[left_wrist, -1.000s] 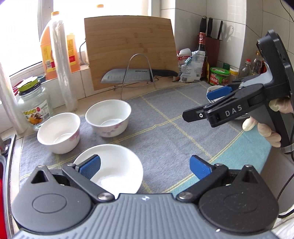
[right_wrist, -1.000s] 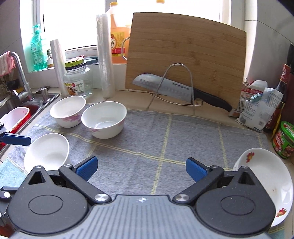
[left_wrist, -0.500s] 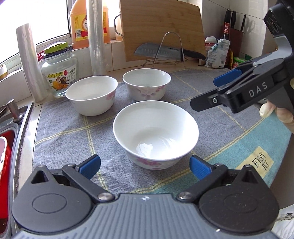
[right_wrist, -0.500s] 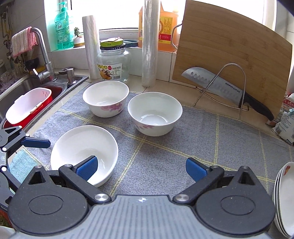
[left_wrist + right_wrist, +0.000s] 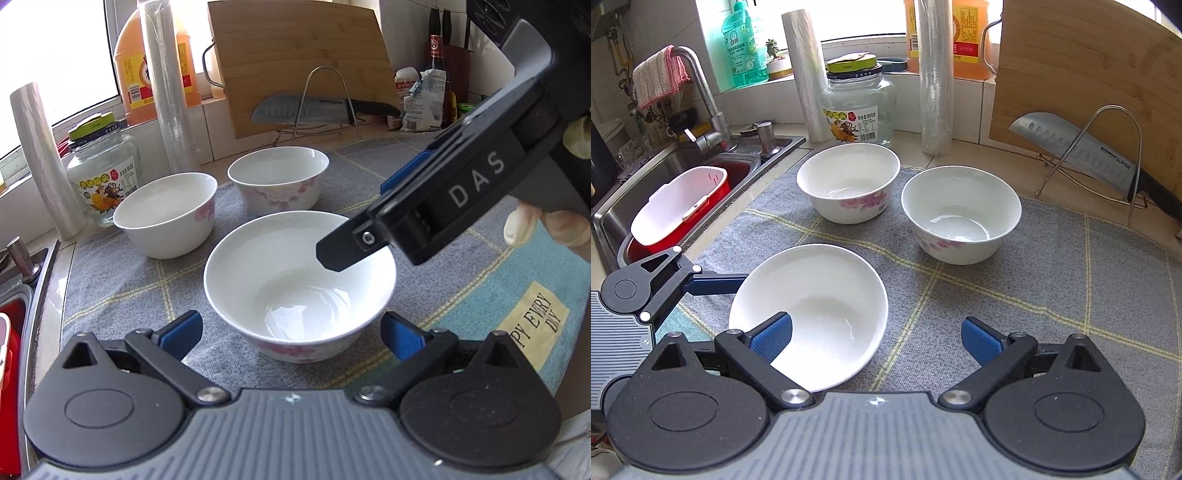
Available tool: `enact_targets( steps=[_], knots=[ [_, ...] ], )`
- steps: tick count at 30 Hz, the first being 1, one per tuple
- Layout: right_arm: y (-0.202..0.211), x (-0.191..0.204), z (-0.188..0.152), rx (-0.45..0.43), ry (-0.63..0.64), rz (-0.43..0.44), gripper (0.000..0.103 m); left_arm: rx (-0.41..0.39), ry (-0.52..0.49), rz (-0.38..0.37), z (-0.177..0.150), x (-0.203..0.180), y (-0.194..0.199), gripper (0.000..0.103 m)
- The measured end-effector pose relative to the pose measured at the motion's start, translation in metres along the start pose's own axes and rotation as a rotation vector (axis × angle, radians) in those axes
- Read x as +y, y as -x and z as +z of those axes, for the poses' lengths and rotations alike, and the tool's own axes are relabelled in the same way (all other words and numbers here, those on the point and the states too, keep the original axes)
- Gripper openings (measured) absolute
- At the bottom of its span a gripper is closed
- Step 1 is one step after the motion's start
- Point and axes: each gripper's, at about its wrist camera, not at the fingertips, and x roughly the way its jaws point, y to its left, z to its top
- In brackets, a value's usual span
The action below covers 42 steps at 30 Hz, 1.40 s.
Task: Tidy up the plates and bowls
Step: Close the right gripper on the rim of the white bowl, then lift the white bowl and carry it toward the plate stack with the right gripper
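Observation:
Three white bowls with pink flowers stand on a grey mat (image 5: 1052, 280). The near bowl (image 5: 299, 284) (image 5: 820, 306) lies between the fingers of my left gripper (image 5: 291, 334), which is open, its pads apart from the bowl. My right gripper (image 5: 877, 338) (image 5: 356, 221) comes in from the right. Its left finger (image 5: 772, 336) is inside the near bowl and its right finger is outside, so the rim is between them. Its jaws are closing, and the pads do not press. The other two bowls (image 5: 849, 184) (image 5: 960, 214) stand side by side behind.
A sink (image 5: 613, 218) with a red basin and a white tub (image 5: 676, 206) lies left of the mat. Along the back stand a glass jar (image 5: 857, 107), two film rolls, a cutting board (image 5: 1089, 74) and a knife on a wire rack (image 5: 1082, 151).
My right gripper has swung left from the mat's middle onto the near bowl, and its jaws have narrowed. My left gripper has sunk, so the bowl now lies between its fingers.

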Motion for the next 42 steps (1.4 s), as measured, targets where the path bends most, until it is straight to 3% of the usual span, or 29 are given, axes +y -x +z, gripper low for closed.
enact_targets(
  steps=[2, 8, 20, 42],
  knots=[
    [-0.005, 0.002, 0.002, 0.012, 0.008, 0.018, 0.088, -0.007, -0.002, 0.0, 0.0, 0.001, 0.001, 0.099],
    [-0.015, 0.006, 0.007, 0.028, 0.02, 0.058, 0.079, -0.017, -0.01, -0.012, 0.0, 0.002, 0.002, 0.097],
    [-0.026, 0.002, 0.018, 0.055, 0.001, 0.138, 0.067, -0.022, -0.024, -0.041, 0.001, 0.004, 0.001, 0.095],
    [-0.022, 0.0, 0.019, 0.078, -0.009, 0.154, 0.065, 0.009, -0.032, -0.085, 0.008, 0.003, 0.002, 0.091]
  ],
)
